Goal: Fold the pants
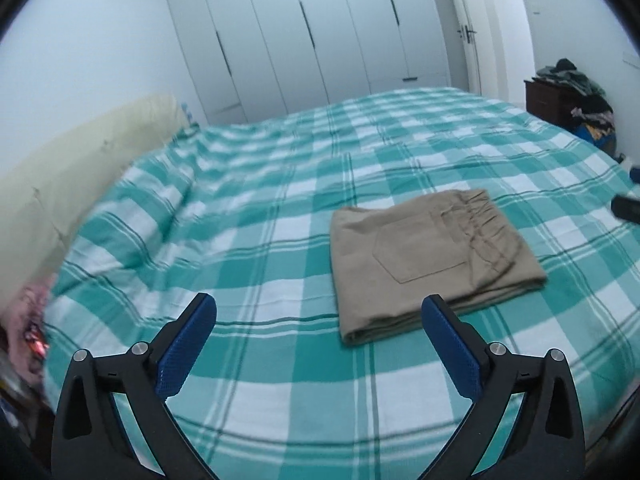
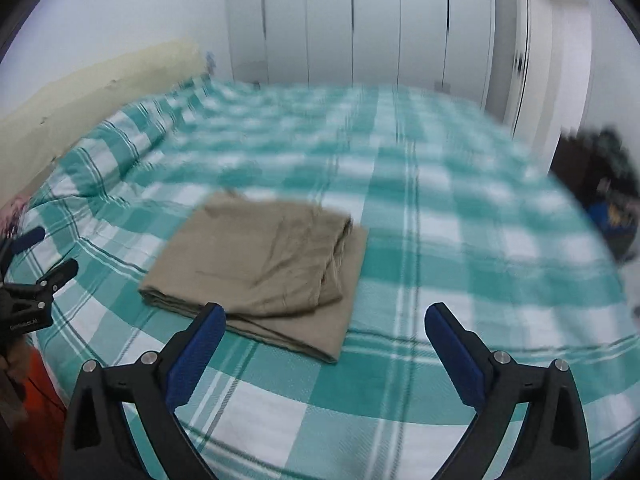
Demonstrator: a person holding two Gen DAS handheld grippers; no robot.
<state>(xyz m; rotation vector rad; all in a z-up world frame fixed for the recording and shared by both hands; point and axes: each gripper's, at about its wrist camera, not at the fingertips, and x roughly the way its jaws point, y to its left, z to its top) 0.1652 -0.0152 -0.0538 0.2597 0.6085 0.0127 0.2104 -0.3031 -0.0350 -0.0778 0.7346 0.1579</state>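
Khaki pants (image 1: 430,264) lay folded on the checked bedspread (image 1: 248,240), ahead-right of the left gripper (image 1: 318,320) and ahead-left of the right gripper (image 2: 324,326); both were spread wide, empty, near its front edge.

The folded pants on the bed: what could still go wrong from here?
1. The pants lie folded but loose: the top layer's right edge looks bunched, so a nudge might open the fold.
2. The left gripper and right gripper are both open beside the near edge; a finger could catch it.
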